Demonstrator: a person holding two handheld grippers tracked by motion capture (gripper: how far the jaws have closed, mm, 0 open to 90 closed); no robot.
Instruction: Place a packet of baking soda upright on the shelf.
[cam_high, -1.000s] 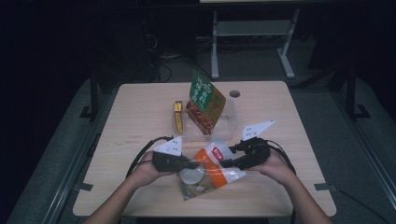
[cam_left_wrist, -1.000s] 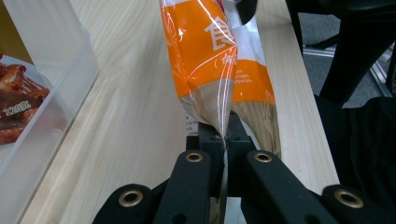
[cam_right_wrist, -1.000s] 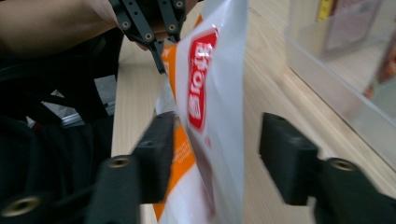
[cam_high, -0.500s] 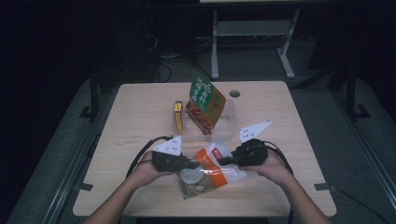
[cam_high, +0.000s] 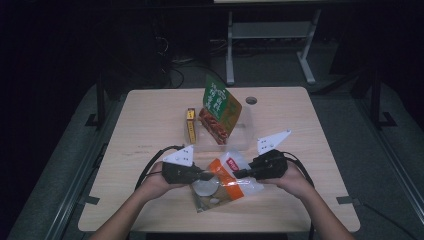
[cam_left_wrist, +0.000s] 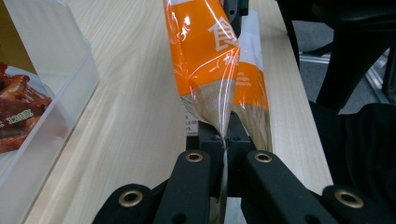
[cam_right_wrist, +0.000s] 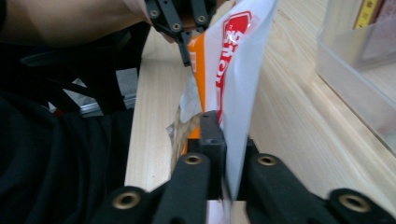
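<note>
Both tongs are clamped on the orange snack bag (cam_high: 222, 181), held just above the table (cam_high: 150, 130): left tongs (cam_high: 205, 176) on one edge, right tongs (cam_high: 239, 173), just closed, on the other. Uneven pulling could tear the film or slip a grip.

On the tabletop (cam_high: 150, 130), a snack bag (cam_high: 220, 182) lies near the near edge, between the left claw (cam_high: 202, 175) on its left and the right claw (cam_high: 239, 173) on its right. Farther off, mid-table, a clear bin (cam_high: 240, 137) holds an upright pouch (cam_high: 220, 107); a small box (cam_high: 191, 125) lies just left of it.
</note>
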